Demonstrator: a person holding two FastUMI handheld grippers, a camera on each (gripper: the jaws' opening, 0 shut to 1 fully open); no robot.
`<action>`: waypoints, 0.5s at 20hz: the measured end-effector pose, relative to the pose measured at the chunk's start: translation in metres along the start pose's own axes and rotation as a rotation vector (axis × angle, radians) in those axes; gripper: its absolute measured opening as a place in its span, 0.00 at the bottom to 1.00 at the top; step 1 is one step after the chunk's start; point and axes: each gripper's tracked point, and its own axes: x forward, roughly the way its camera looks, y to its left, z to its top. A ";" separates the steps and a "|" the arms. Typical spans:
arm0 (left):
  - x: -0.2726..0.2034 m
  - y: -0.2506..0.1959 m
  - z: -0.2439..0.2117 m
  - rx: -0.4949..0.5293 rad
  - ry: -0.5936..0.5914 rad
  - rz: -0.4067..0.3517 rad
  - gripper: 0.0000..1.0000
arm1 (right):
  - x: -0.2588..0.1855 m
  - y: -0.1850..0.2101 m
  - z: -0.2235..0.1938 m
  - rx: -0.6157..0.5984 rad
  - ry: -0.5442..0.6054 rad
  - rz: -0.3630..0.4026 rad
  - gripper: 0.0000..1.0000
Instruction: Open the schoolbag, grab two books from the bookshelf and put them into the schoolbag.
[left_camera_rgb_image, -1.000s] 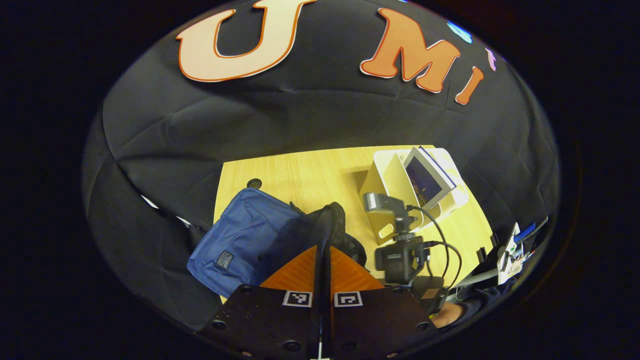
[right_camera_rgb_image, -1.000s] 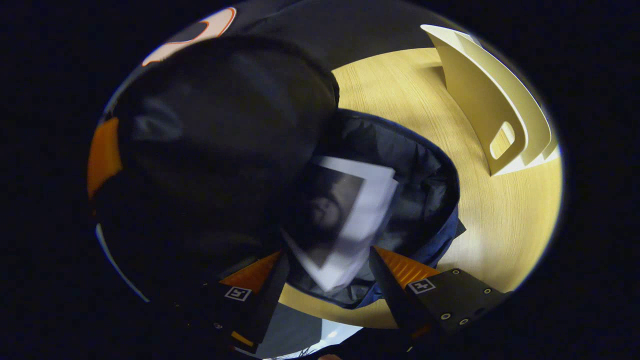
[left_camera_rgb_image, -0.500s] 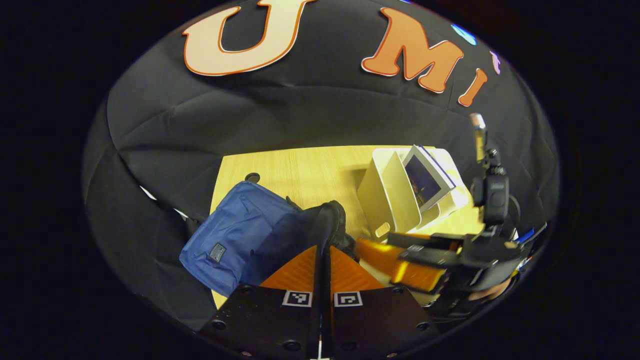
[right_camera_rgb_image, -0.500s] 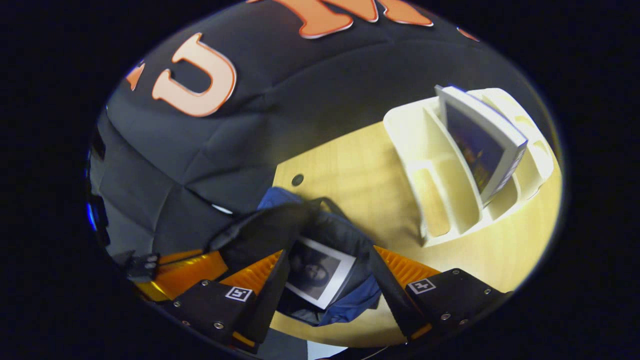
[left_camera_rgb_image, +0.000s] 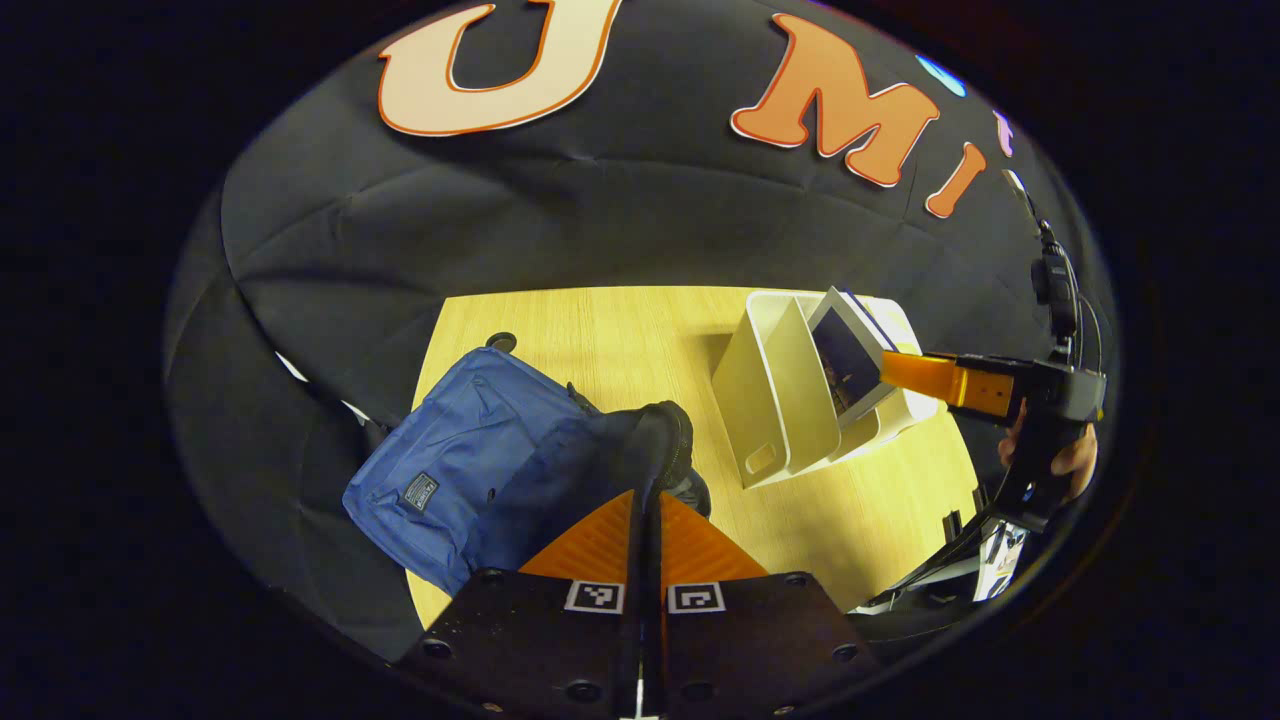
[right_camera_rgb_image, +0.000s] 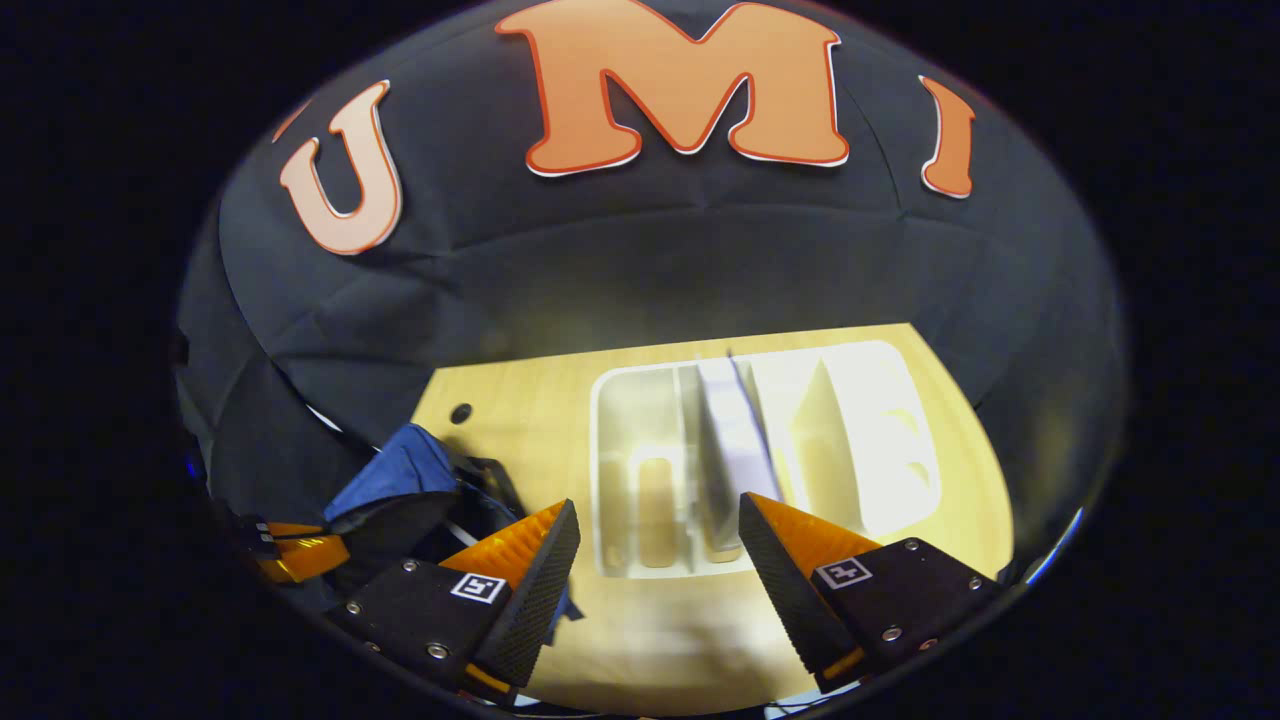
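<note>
The blue schoolbag lies on the wooden table, its dark opening edge lifted. My left gripper is shut on that edge. To the right stands the white bookshelf with one book leaning in it. In the left gripper view my right gripper reaches the book from the right. In the right gripper view my right gripper is open, just in front of the bookshelf. The book stands edge-on beyond the gap between the fingers. The schoolbag and the left gripper sit at lower left.
A hand holds the right gripper, with cables trailing above it. A small round hole marks the table's far left corner. The black cloth wall closes in behind the table. Some clutter sits past the table's right edge.
My right gripper has risen out of the schoolbag, leaving a book inside, and swung right to face the bookshelf. The left gripper has stayed shut on the bag's edge.
</note>
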 end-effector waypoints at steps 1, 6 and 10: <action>0.000 0.001 -0.001 -0.005 -0.004 0.000 0.02 | 0.000 -0.005 0.008 -0.009 0.000 -0.001 0.97; 0.001 -0.001 -0.004 -0.039 0.003 -0.007 0.02 | 0.024 -0.025 0.017 -0.106 0.110 -0.008 0.97; 0.001 0.001 -0.005 -0.050 0.000 -0.007 0.02 | 0.064 -0.031 0.009 -0.131 0.226 -0.004 0.96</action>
